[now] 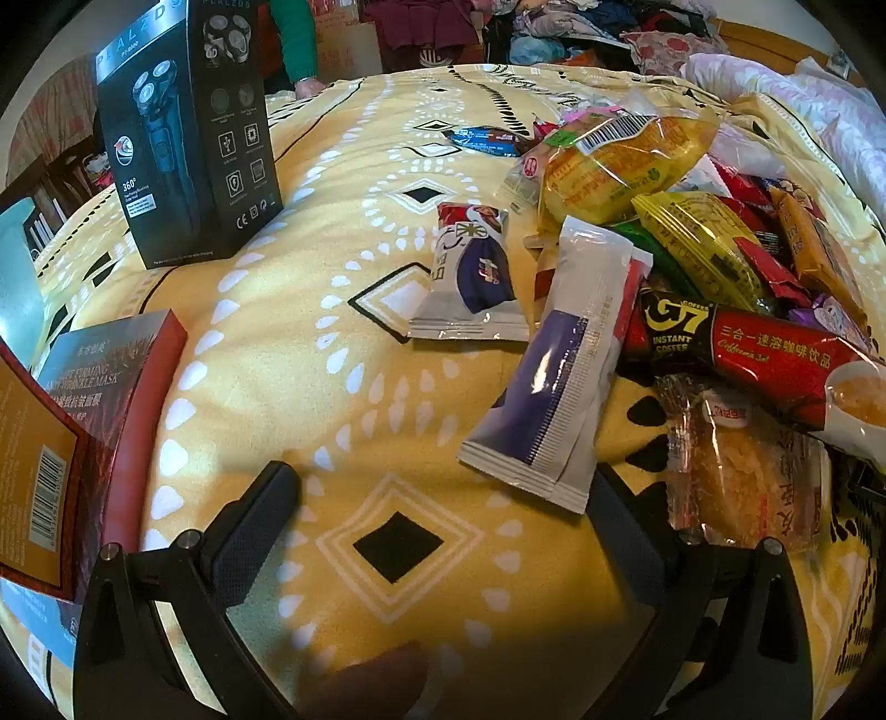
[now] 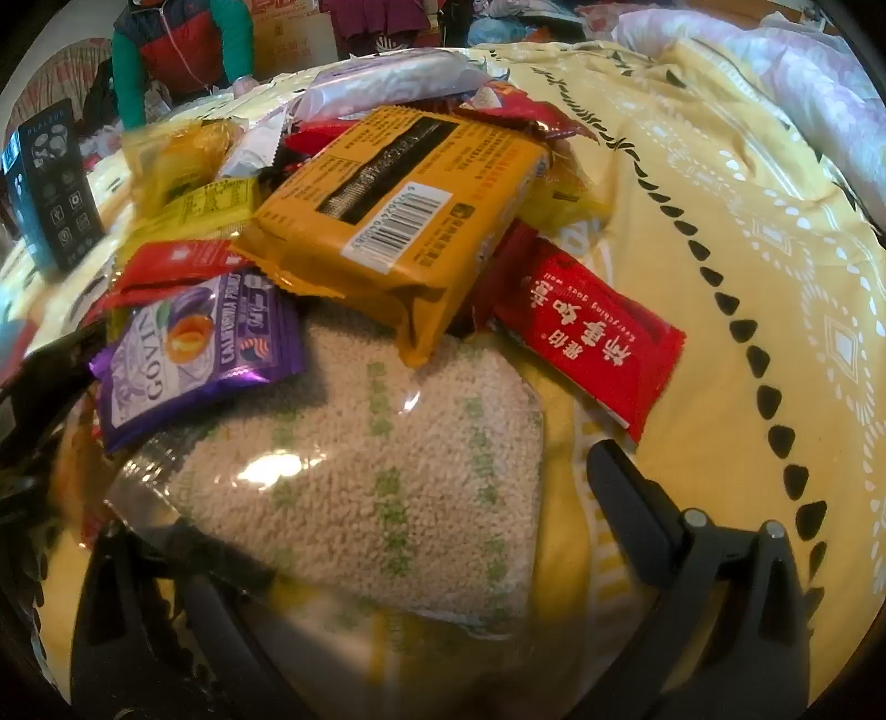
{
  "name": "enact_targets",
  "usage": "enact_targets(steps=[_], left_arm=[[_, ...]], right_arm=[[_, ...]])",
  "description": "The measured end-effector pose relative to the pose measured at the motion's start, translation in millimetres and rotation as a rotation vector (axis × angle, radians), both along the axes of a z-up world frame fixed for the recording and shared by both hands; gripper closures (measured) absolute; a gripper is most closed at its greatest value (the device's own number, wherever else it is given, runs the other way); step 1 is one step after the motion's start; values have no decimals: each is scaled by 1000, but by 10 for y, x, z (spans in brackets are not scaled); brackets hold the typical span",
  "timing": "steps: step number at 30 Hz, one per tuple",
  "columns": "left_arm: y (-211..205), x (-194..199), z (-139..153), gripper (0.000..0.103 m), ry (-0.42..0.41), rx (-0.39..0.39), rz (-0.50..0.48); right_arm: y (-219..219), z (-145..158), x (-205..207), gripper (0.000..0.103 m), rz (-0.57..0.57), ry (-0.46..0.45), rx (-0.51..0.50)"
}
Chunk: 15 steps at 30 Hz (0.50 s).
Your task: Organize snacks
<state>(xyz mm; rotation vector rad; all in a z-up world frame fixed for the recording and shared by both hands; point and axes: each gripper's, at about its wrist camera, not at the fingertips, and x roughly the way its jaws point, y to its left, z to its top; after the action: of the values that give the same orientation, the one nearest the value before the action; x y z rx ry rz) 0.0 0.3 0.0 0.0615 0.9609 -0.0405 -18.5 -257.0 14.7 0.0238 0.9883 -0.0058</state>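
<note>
A bed covered by a yellow patterned blanket fills both views, with a heap of snack packets on it.

Left wrist view: the left gripper hovers low over bare blanket, its two black fingers spread wide with nothing between them. Just beyond its right finger lies a long white and purple sachet, its near end touching or just over that finger. Right of the sachet is a red G7 coffee packet, and nearer, a clear-wrapped pastry. A small white packet lies alone left of the sachet. Farther right the heap rises: a yellow bread bag and a yellow-green packet. At the far left a black shaver box stands upright. A red mask box sits at the near left edge.

Right wrist view: the right gripper is released, fingers wide on either side of a clear bag of pale grains without clamping it. Only the right finger is sharp; the left is blurred. Overlapping the bag's far end are a purple Govin packet on the left and an orange packet in the middle. A red packet lies to the right. A person in a green and red jacket stands at the far left.
</note>
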Motion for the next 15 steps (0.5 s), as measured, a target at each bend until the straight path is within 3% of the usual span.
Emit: enact_targets(steps=[15], left_arm=[[-18, -19, 24, 0, 9, 3, -4]], right_arm=[[10, -14, 41, 0, 1, 10, 4]])
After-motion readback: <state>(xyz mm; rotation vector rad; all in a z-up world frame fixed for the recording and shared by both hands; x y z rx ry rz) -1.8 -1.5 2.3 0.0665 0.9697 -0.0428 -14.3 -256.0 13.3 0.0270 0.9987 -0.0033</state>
